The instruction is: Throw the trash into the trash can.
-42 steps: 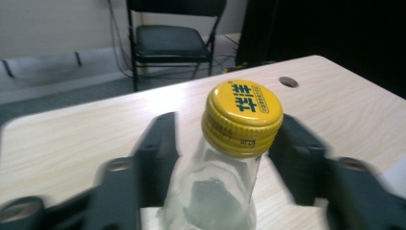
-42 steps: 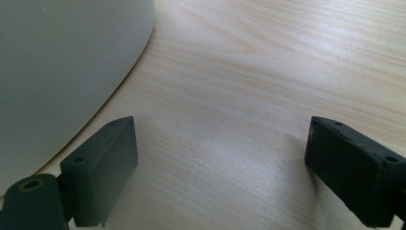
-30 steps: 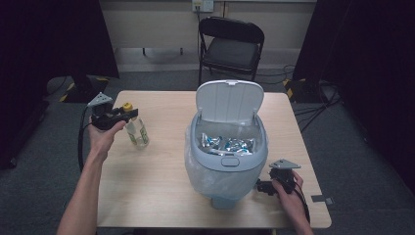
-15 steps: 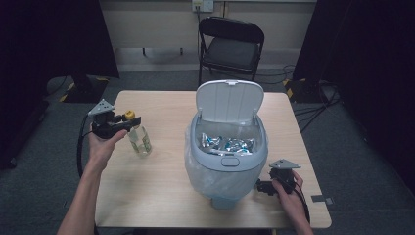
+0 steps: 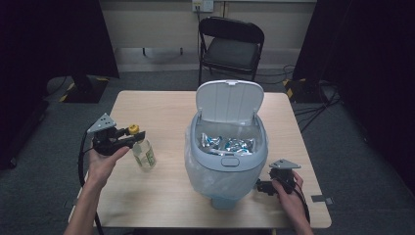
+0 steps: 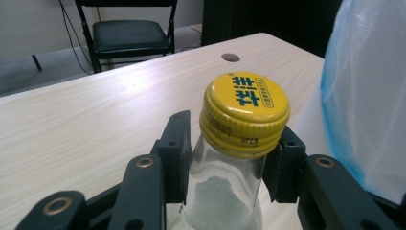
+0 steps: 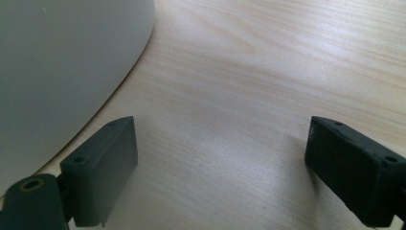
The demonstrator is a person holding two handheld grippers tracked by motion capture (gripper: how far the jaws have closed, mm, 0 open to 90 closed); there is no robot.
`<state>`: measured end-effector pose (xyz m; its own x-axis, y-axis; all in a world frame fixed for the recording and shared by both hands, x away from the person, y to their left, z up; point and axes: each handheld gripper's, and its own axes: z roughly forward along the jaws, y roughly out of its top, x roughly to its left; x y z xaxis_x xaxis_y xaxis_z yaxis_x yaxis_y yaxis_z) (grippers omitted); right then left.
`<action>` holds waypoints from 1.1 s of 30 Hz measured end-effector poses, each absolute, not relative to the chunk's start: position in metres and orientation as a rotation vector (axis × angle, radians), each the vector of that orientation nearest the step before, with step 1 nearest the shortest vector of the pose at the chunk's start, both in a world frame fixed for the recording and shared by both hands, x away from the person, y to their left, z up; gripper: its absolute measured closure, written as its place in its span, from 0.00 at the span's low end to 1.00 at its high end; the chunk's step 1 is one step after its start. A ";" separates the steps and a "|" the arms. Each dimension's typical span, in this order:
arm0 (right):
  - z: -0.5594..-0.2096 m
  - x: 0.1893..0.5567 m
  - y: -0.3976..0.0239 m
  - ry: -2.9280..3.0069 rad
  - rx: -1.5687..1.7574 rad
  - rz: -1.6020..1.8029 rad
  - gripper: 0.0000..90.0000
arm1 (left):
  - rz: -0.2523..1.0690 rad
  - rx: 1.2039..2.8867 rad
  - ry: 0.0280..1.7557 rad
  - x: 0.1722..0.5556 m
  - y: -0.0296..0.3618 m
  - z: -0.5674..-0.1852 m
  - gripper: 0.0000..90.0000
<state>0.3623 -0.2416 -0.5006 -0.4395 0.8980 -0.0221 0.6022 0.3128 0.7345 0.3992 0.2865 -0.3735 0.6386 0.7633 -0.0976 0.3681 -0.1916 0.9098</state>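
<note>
The left gripper (image 5: 128, 138) is sitting at the left middle of the high view, its jaws closing on the neck of a glass bottle (image 5: 145, 154) just under the yellow cap (image 5: 133, 129). In the left gripper view the two black pads are pressing against the glass on either side of the neck (image 6: 225, 182), with the cap (image 6: 245, 112) sitting above them in the centre of the frame. The bottle is standing on the wooden table (image 5: 161, 110), tilting slightly, well apart from the bin (image 5: 227, 156) at the centre of the high view.

The bin is standing with its lid (image 5: 230, 100) raised upright, a clear plastic liner (image 5: 195, 166) hanging over its rim and down the outside. Crumpled silvery wrappers (image 5: 227, 143) are lying inside. The liner is showing pale blue at the right edge of the left gripper view (image 6: 364, 96).

The right gripper (image 5: 261, 187) is resting low at the lower right of the high view, just beside the bin's base. In the right gripper view its jaws are standing wide with nothing between them, bare table (image 7: 239, 96) beneath and the bin's pale wall (image 7: 62, 62) filling the upper left.

A folding chair (image 5: 230, 46) is standing beyond the table at the top centre.
</note>
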 end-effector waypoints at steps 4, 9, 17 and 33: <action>-0.501 0.362 -0.242 2.155 1.330 0.926 0.11 | 0.454 1.798 0.905 0.397 0.285 -0.374 0.65; -0.501 0.362 -0.242 2.155 1.330 0.926 0.11 | 0.409 1.791 0.927 0.401 0.285 -0.381 0.56; -0.501 0.362 -0.242 2.155 1.330 0.926 0.11 | 0.440 1.811 0.954 0.397 0.285 -0.403 0.26; -0.501 0.362 -0.242 2.155 1.330 0.925 0.11 | 0.404 1.906 1.021 0.397 0.282 -0.444 0.24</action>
<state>0.3623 -0.2416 -0.5006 -0.4397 0.8979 -0.0226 0.6021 0.3133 0.7344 0.3970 0.2817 -0.4439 0.6042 0.7873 -0.1227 0.4904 -0.2461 0.8361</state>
